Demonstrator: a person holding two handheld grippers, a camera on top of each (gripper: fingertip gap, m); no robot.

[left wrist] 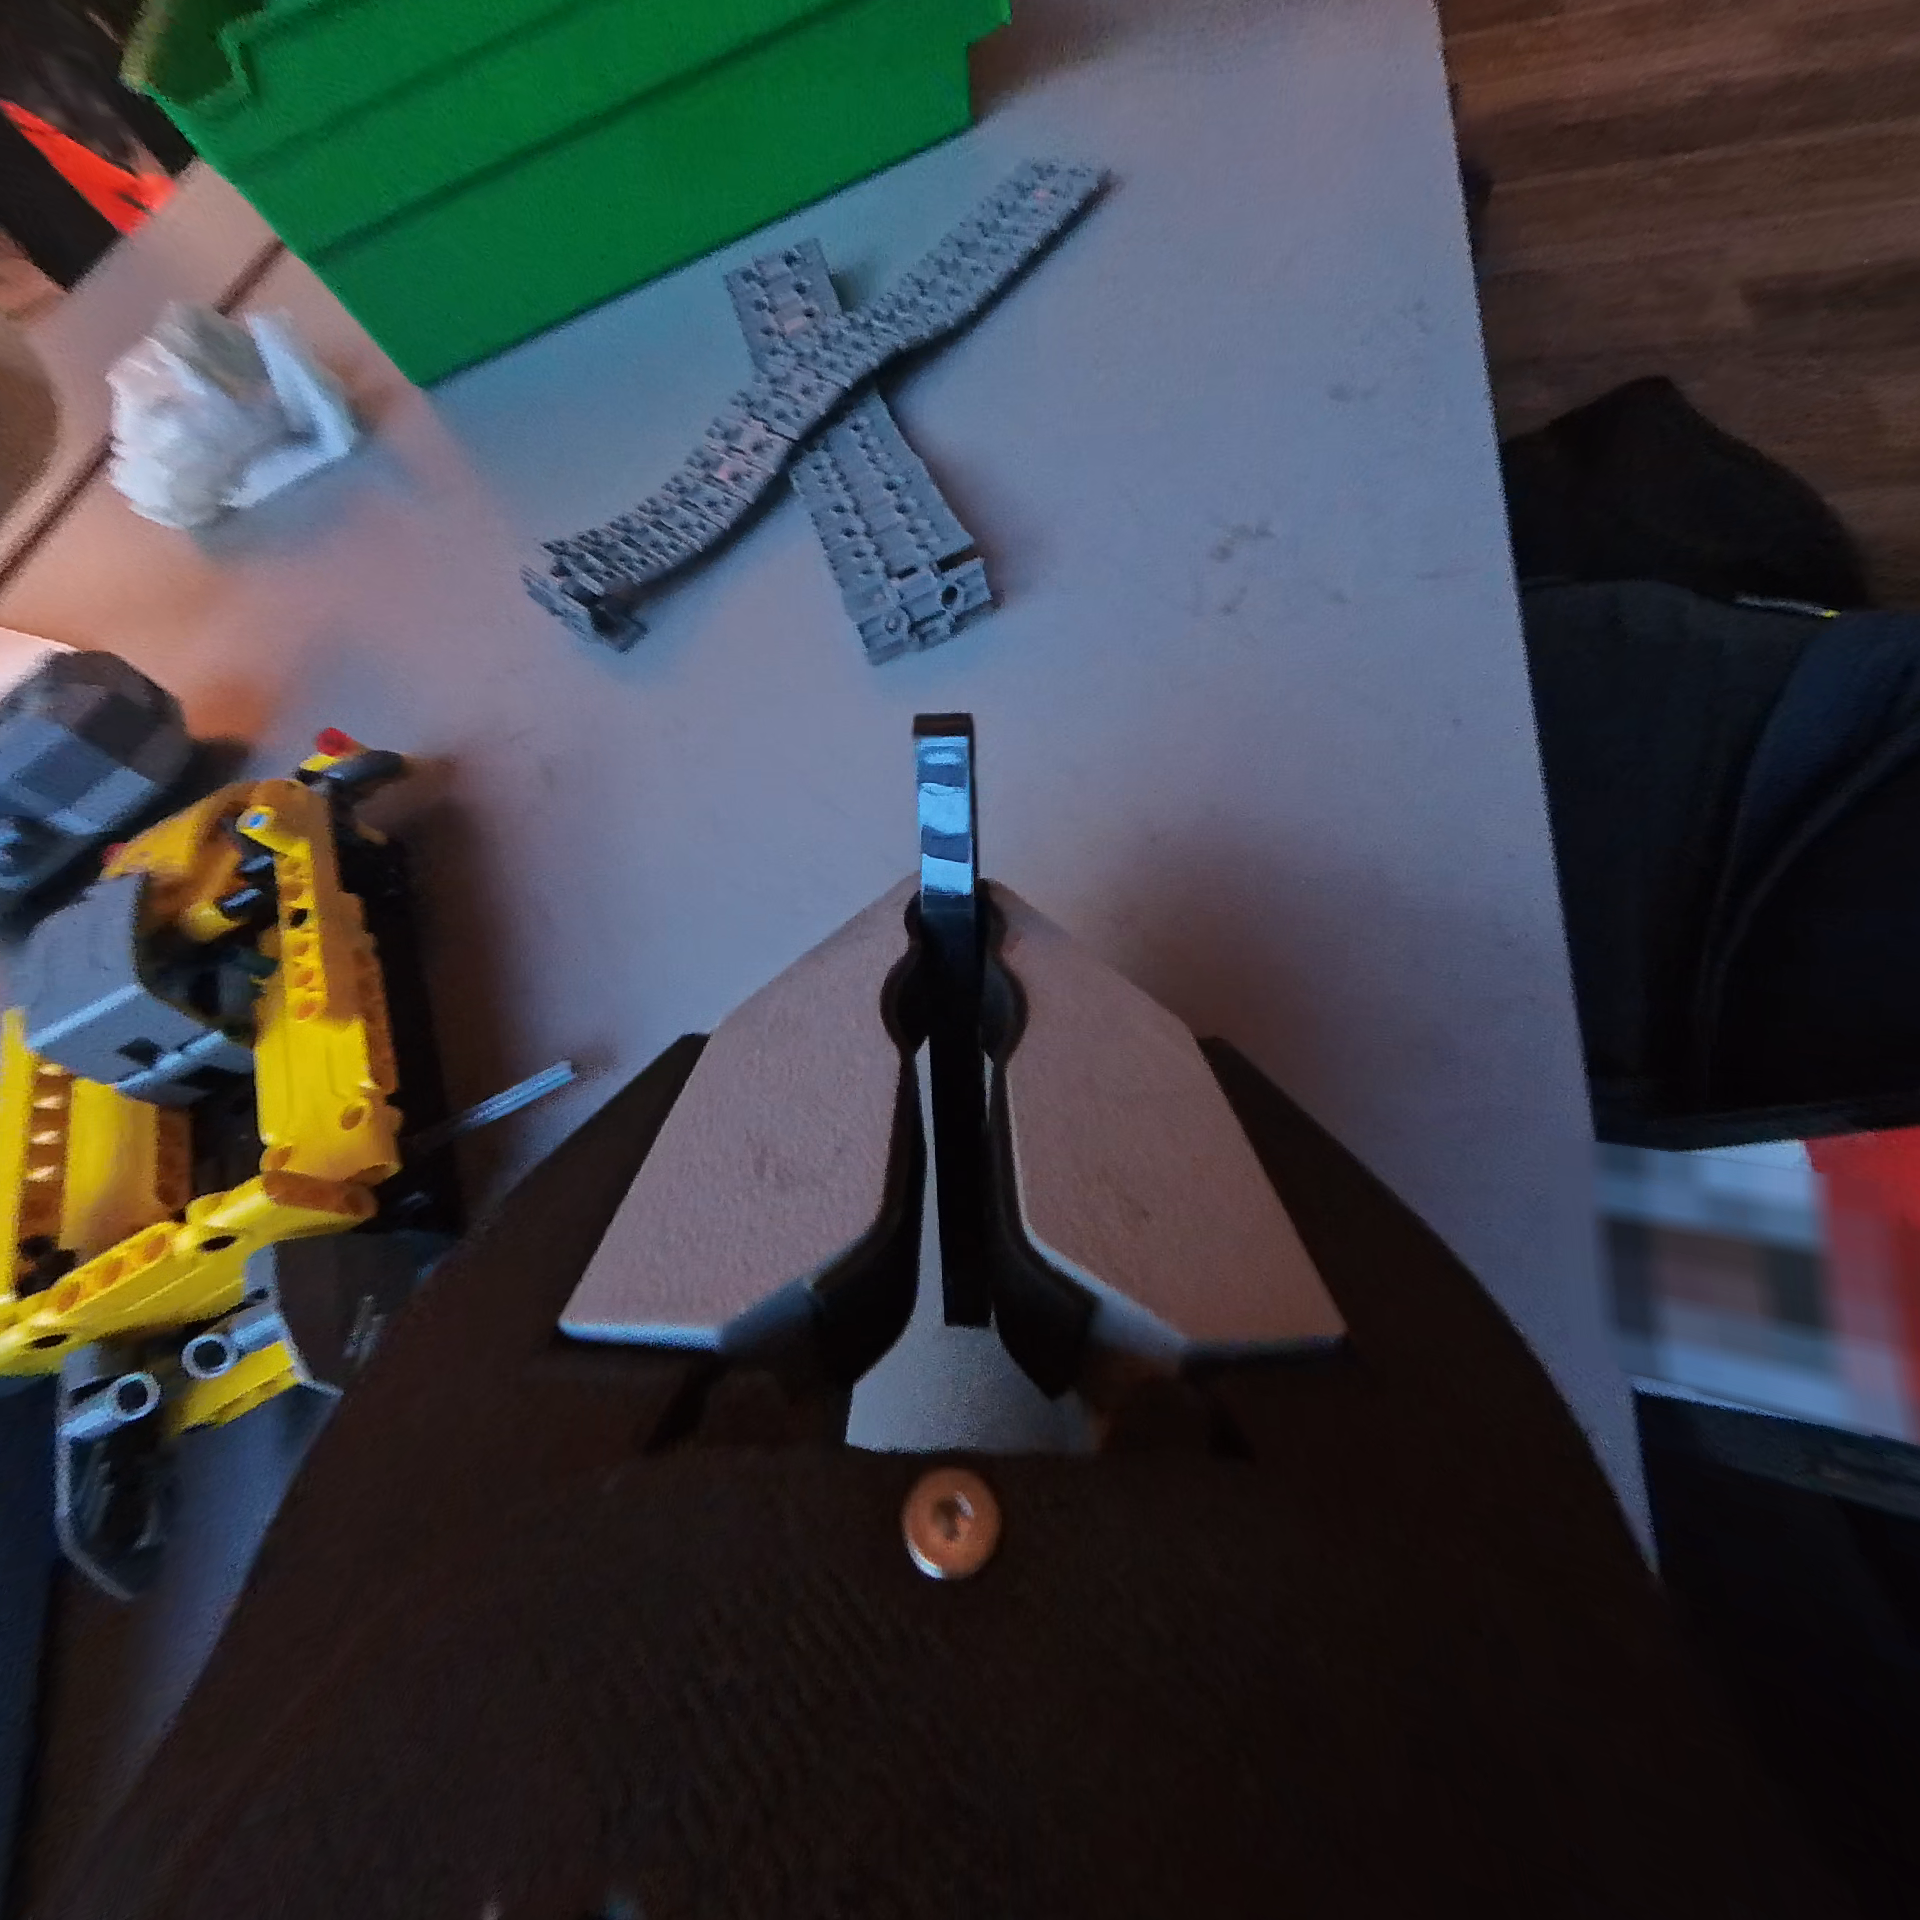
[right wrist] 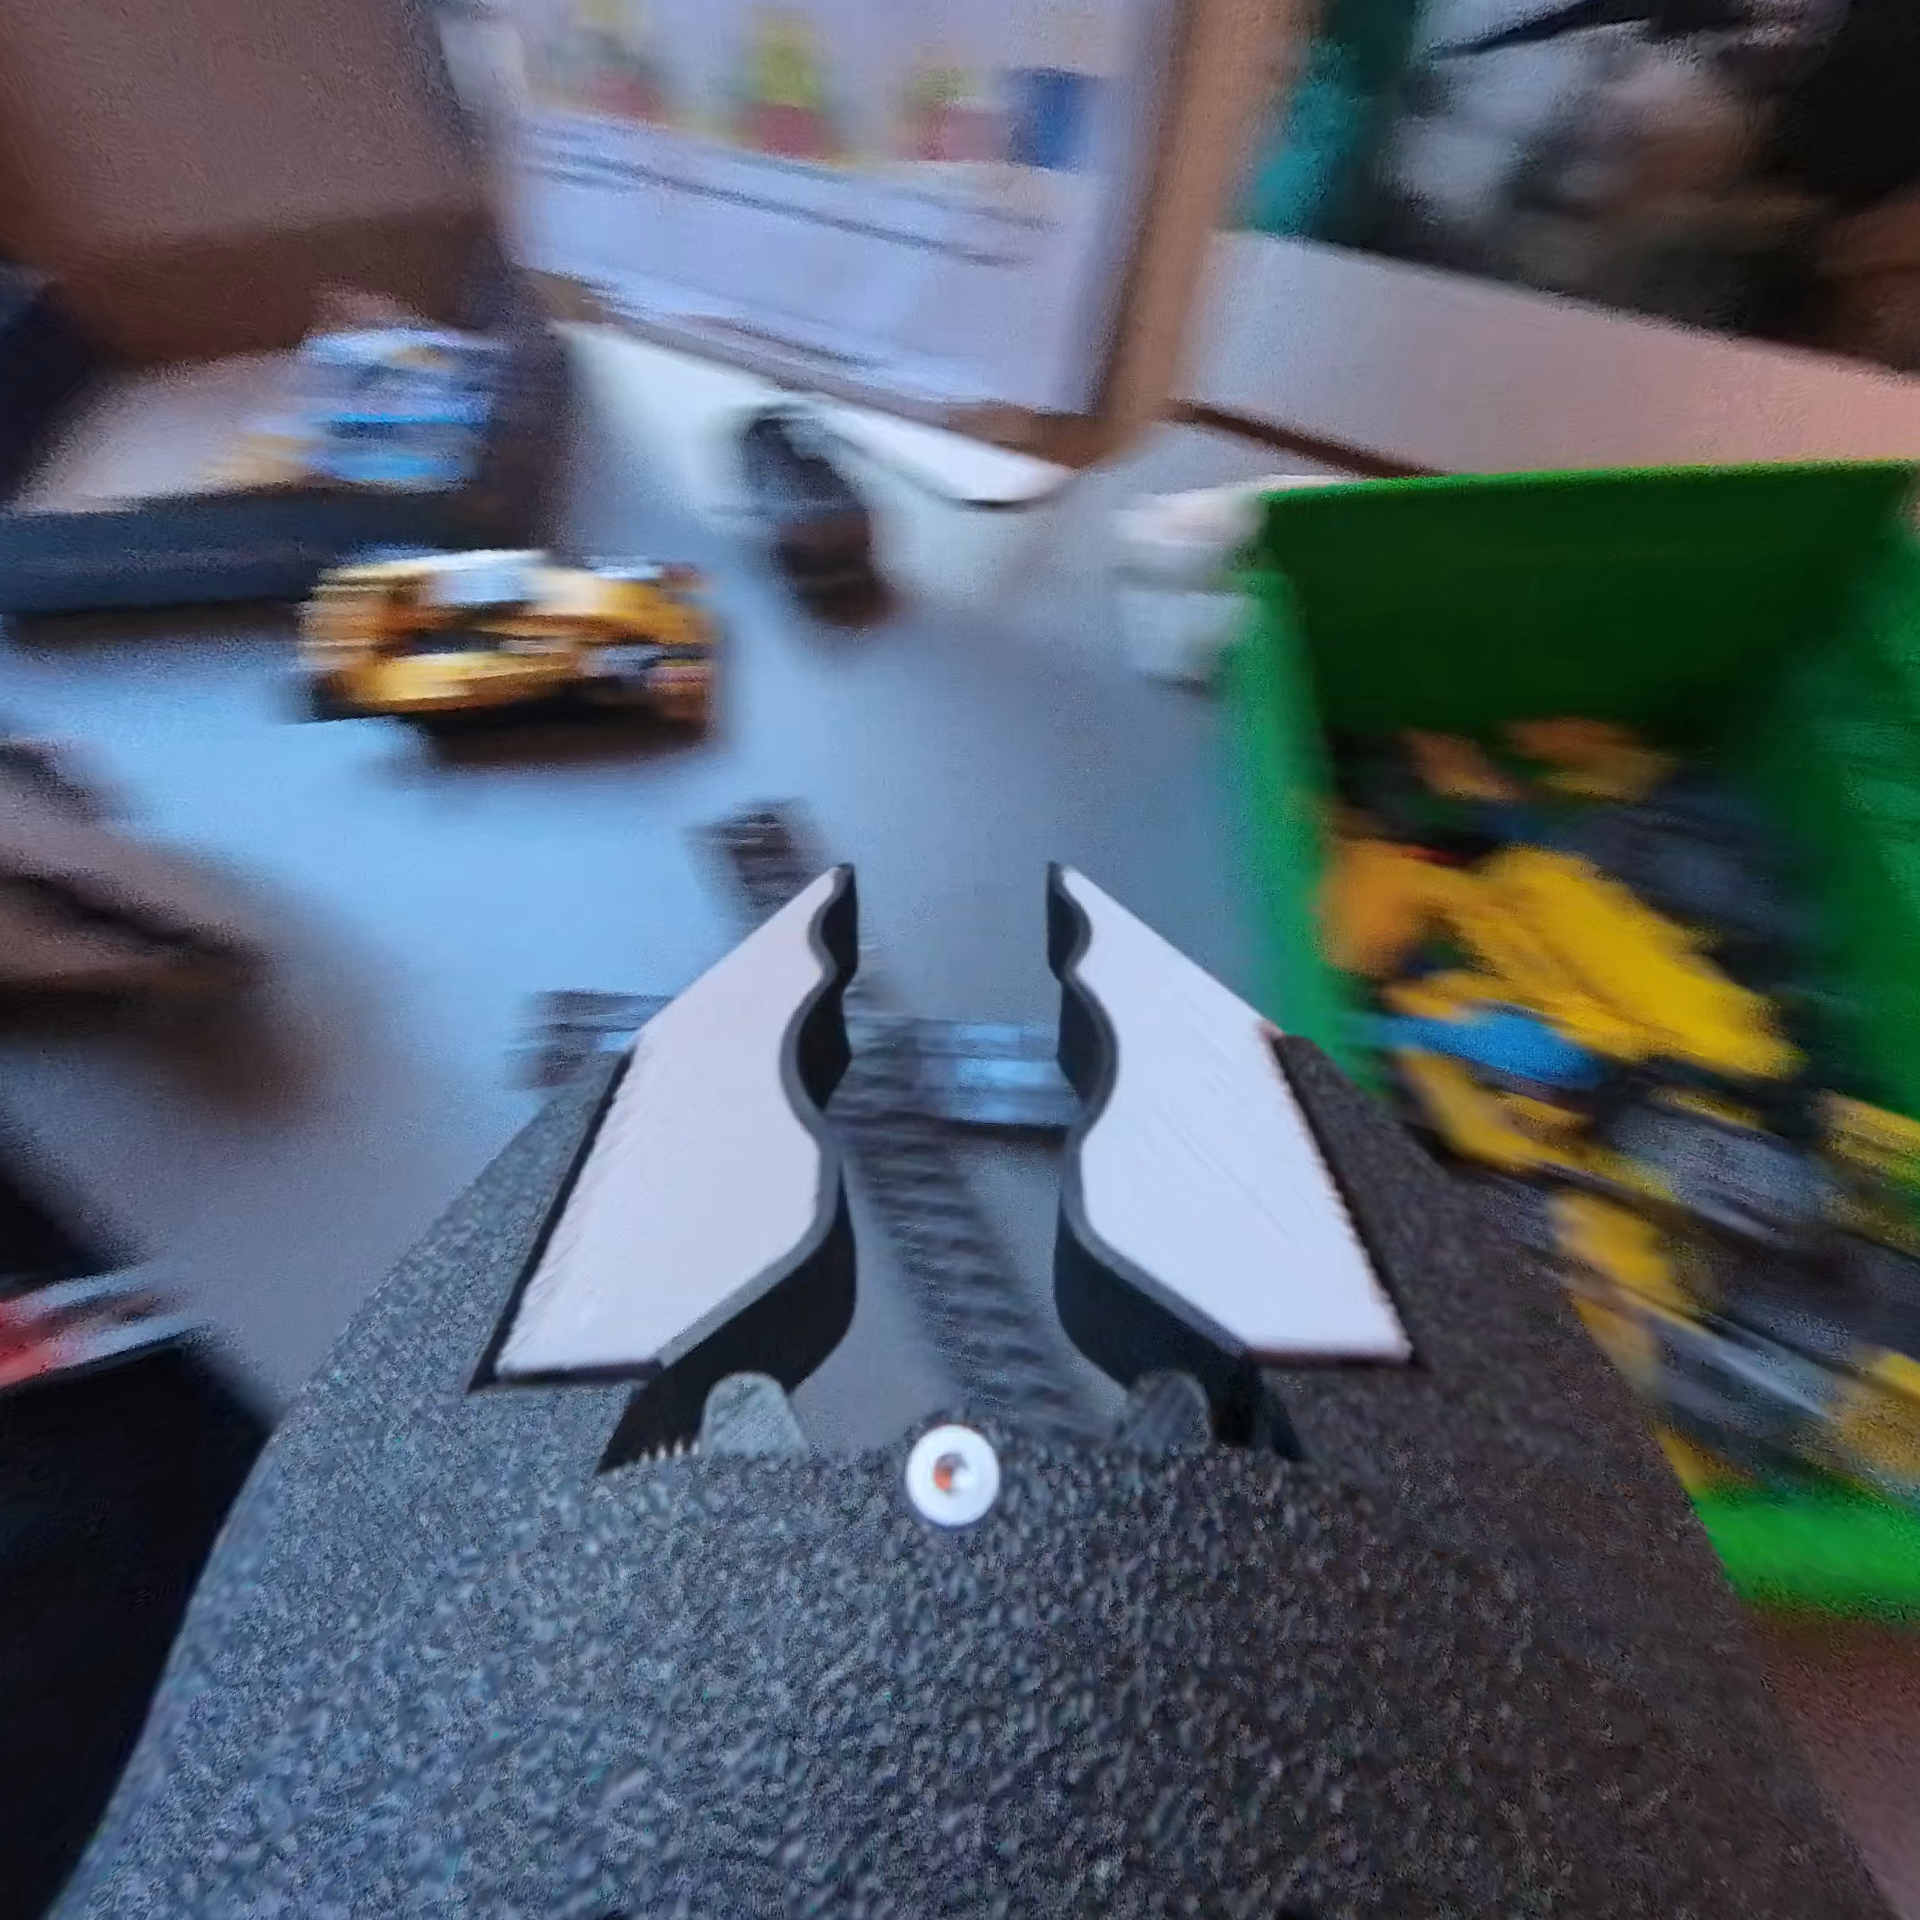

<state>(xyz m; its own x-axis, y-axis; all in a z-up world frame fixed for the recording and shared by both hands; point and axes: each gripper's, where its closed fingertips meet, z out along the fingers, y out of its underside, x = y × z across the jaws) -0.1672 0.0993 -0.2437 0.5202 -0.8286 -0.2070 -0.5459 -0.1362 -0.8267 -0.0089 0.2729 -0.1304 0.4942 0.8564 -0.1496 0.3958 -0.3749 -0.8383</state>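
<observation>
Above the white table (left wrist: 1195, 727), left jaws clamped on a flat black piece (left wrist: 945, 821) pointing straight ahead; right jaws parted, empty.

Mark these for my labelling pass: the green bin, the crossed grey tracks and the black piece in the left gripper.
green bin (left wrist: 582, 197), left wrist view, on its outer side wall.
grey tracks (left wrist: 821, 384), left wrist view, where the two strips cross.
black piece (left wrist: 943, 821), left wrist view, on its glossy tip beyond the fingers.

On our left gripper (left wrist: 948, 904) we see pale tan fingers (left wrist: 790, 1153) with black wavy inner edges, set in a dark brown body; a copper-toned screw (left wrist: 950, 1525) sits just behind them. Our right gripper (right wrist: 951, 904) shows whitish fingers (right wrist: 696, 1164), speckled black housing and a silver screw (right wrist: 952, 1475).
</observation>
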